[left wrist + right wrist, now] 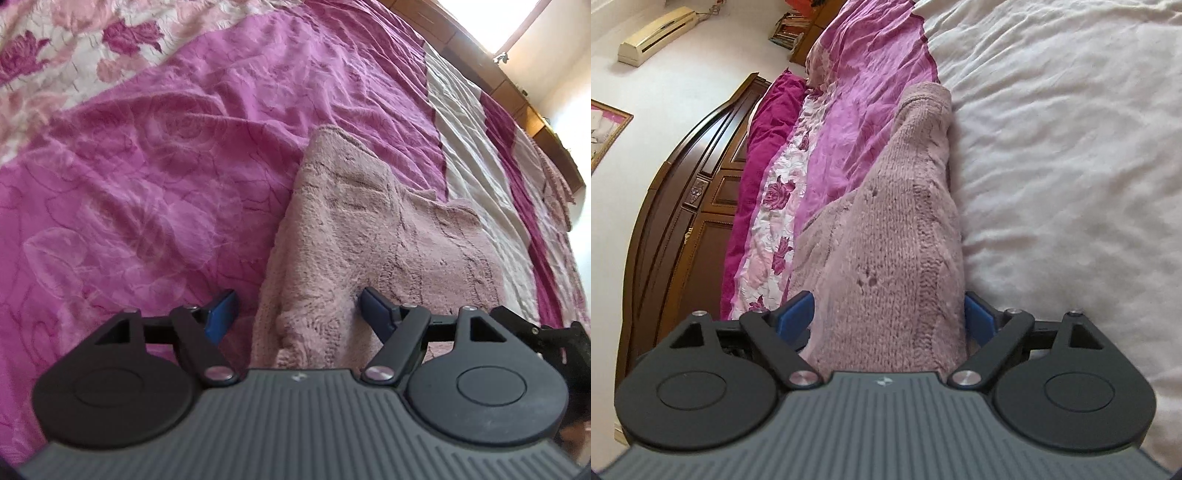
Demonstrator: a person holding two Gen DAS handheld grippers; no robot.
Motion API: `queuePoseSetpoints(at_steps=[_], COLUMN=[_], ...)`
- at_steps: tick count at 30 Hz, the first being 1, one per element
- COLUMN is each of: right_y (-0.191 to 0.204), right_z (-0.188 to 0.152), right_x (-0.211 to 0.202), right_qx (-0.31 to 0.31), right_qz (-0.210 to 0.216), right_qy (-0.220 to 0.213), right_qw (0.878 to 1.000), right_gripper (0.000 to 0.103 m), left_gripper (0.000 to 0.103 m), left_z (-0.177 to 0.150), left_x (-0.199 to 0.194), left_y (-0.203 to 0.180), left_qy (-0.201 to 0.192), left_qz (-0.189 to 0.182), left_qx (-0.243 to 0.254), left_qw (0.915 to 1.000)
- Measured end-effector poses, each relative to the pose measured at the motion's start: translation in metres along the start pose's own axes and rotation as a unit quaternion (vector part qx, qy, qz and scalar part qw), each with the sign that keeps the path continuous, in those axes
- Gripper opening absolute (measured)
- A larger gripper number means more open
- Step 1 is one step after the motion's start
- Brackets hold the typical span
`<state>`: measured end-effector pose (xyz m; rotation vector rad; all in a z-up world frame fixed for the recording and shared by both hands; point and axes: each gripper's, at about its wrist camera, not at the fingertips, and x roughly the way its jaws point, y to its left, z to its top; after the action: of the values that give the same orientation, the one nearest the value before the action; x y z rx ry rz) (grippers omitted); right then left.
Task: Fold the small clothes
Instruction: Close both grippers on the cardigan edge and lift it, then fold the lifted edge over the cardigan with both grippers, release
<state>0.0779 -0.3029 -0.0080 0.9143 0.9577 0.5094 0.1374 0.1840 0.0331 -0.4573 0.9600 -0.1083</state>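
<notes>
A dusty-pink knitted garment [369,236] lies on the bed, folded into a long strip. My left gripper [295,310] is open, its blue fingers [221,314] spread on either side of the garment's near left edge, which bunches up between them. In the right wrist view the same garment [897,229] runs away from me. My right gripper [890,314] is open, its blue fingers [796,312] standing on both sides of the garment's near end without pinching it.
The bed has a magenta floral cover [166,155] with a cream stripe [469,140] and a white sheet area [1071,166]. A dark wooden headboard [687,206] and magenta pillow [764,147] lie to the left. A wooden bed edge [524,110] runs far right.
</notes>
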Motion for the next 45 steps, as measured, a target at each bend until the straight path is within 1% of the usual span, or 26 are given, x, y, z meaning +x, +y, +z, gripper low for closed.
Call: queuePoseSetpoints(at_steps=[1, 2, 3, 4, 5, 6, 7, 8, 10, 12, 15, 20, 22, 25, 28, 30, 31, 33, 34, 36, 38, 40, 41, 43, 45], right_y=[0.0, 0.001, 0.003, 0.005, 0.008, 0.011, 0.014, 0.019, 0.03, 0.041, 0.059, 0.081, 0.08, 0.066, 0.046, 0.026, 0.017, -0.008, -0.02, -0.044, -0.064, -0.074, -0.075, -0.075, -0.072], right_z=[0.001, 0.002, 0.003, 0.003, 0.004, 0.005, 0.006, 0.008, 0.012, 0.018, 0.026, 0.033, 0.034, 0.031, 0.024, 0.018, 0.015, 0.007, 0.003, -0.005, -0.011, -0.018, -0.02, -0.023, -0.024], right_x=[0.002, 0.003, 0.004, 0.004, 0.004, 0.003, 0.002, 0.0, -0.004, -0.01, -0.022, -0.067, -0.089, -0.125, -0.157, -0.171, -0.174, -0.176, -0.176, -0.173, -0.171, -0.168, -0.168, -0.17, -0.172], right_qx=[0.0, -0.003, -0.006, -0.011, -0.015, -0.019, -0.023, -0.028, -0.035, -0.03, -0.031, -0.065, -0.068, -0.063, -0.06, -0.057, -0.053, -0.038, -0.031, -0.013, 0.007, 0.013, 0.012, 0.007, 0.005], right_qz=[0.001, 0.002, -0.001, -0.008, -0.013, -0.016, -0.018, -0.02, -0.021, -0.008, 0.009, 0.017, 0.012, 0.004, -0.014, -0.034, -0.045, -0.07, -0.08, -0.097, -0.099, -0.092, -0.089, -0.09, -0.09], right_qy=[0.002, 0.003, 0.003, 0.001, 0.001, -0.001, -0.001, -0.001, -0.005, -0.006, -0.009, -0.035, -0.048, -0.07, -0.087, -0.088, -0.087, -0.08, -0.078, -0.078, -0.081, -0.09, -0.092, -0.094, -0.095], right_qw=[1.0, 1.0, 1.0, 1.0, 1.0, 1.0, 1.0, 0.999, 0.999, 0.999, 0.999, 0.997, 0.996, 0.996, 0.994, 0.994, 0.994, 0.994, 0.993, 0.992, 0.992, 0.992, 0.992, 0.992, 0.991], right_gripper=[0.09, 0.087, 0.078, 0.071, 0.064, 0.058, 0.056, 0.054, 0.052, 0.049, 0.048, 0.048, 0.048, 0.048, 0.048, 0.048, 0.048, 0.049, 0.049, 0.05, 0.052, 0.054, 0.055, 0.056, 0.061], left_gripper=[0.074, 0.074, 0.071, 0.058, 0.055, 0.048, 0.042, 0.04, 0.036, 0.035, 0.034, 0.034, 0.034, 0.034, 0.034, 0.034, 0.034, 0.034, 0.035, 0.036, 0.038, 0.042, 0.044, 0.053, 0.054], left_z=[0.0, 0.001, 0.001, 0.001, 0.001, 0.001, 0.002, 0.003, 0.004, 0.006, 0.006, 0.003, -0.003, -0.018, -0.041, -0.056, -0.063, -0.075, -0.08, -0.083, -0.083, -0.082, -0.084, -0.087, -0.092], left_x=[0.001, 0.003, 0.004, 0.006, 0.008, 0.01, 0.01, 0.01, 0.007, 0.002, -0.009, -0.021, -0.025, -0.027, -0.021, -0.012, -0.005, 0.003, 0.006, 0.008, 0.008, 0.011, 0.008, 0.005, -0.003], left_y=[0.002, 0.004, 0.006, 0.009, 0.011, 0.013, 0.014, 0.016, 0.02, 0.021, 0.015, -0.019, -0.035, -0.061, -0.084, -0.099, -0.104, -0.108, -0.11, -0.112, -0.112, -0.113, -0.115, -0.117, -0.119], left_qy=[0.002, 0.004, 0.006, 0.011, 0.017, 0.02, 0.021, 0.021, 0.022, 0.021, 0.014, 0.008, 0.003, 0.0, 0.012, 0.03, 0.042, 0.052, 0.051, 0.044, 0.045, 0.046, 0.044, 0.039, 0.034], left_qz=[-0.007, -0.018, -0.032, -0.049, -0.064, -0.071, -0.079, -0.086, -0.107, -0.131, -0.156, -0.187, -0.193, -0.2, -0.193, -0.178, -0.168, -0.141, -0.129, -0.12, -0.119, -0.115, -0.112, -0.097, -0.086], left_qx=[-0.005, -0.012, -0.02, -0.031, -0.044, -0.059, -0.068, -0.078, -0.101, -0.122, -0.133, -0.117, -0.104, -0.077, -0.039, -0.008, 0.003, 0.019, 0.029, 0.045, 0.046, 0.051, 0.055, 0.063, 0.07], left_qw=[1.0, 0.9998, 0.9993, 0.9983, 0.9968, 0.9956, 0.9944, 0.9929, 0.9889, 0.9837, 0.9788, 0.9754, 0.9757, 0.9768, 0.9804, 0.9836, 0.985, 0.9884, 0.9899, 0.9908, 0.9908, 0.991, 0.9913, 0.9926, 0.9933])
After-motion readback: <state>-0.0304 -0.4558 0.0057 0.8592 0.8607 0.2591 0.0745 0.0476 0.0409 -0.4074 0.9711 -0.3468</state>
